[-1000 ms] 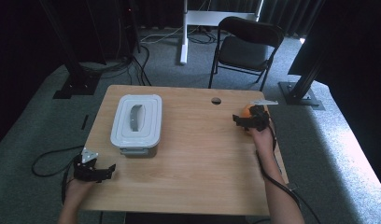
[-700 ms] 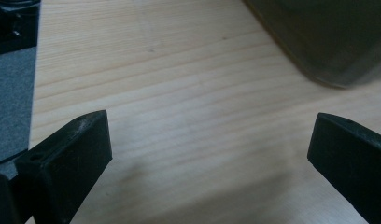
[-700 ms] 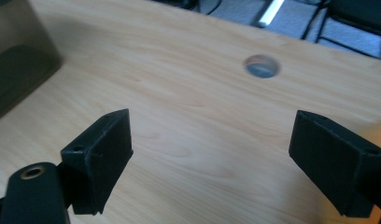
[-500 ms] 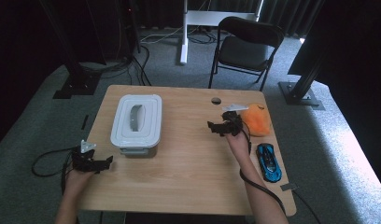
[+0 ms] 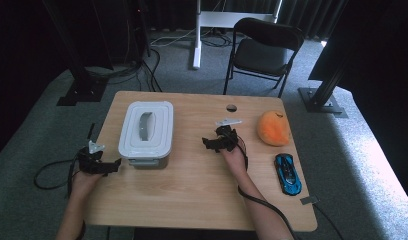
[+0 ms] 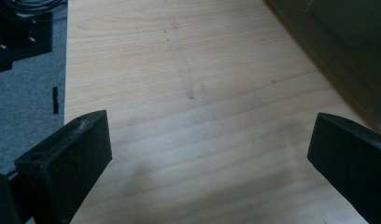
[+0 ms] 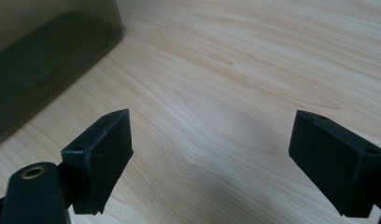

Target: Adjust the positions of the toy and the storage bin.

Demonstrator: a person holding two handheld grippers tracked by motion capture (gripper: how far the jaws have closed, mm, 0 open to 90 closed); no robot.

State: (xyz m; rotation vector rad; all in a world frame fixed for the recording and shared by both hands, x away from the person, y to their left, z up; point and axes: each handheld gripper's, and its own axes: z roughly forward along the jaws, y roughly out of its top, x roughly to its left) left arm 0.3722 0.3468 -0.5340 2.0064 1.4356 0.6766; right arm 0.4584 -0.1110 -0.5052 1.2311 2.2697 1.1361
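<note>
A white lidded box (image 5: 145, 129) with a grey handle stands on the left half of the wooden table (image 5: 192, 185). An orange plush toy (image 5: 273, 128) lies at the right, and a blue toy car (image 5: 288, 173) sits in front of it. My right gripper (image 5: 208, 143) hovers open over the table's middle, pointing toward the box; its own view has the box wall (image 7: 44, 60) at the upper left and bare wood between the jaws. My left gripper (image 5: 114, 164) is open at the table's left edge, just left of the box's front corner (image 6: 347, 56).
A small round hole (image 5: 231, 107) marks the table's far edge. A grey tag (image 5: 309, 200) lies near the front right corner. A black folding chair (image 5: 262, 50) and a white stand (image 5: 198, 30) are behind the table. Cables trail over the grey carpet at the left.
My right gripper has let go of the orange plush at the right and swung left to the table's middle. The blue car came into view. The left gripper has barely moved.
</note>
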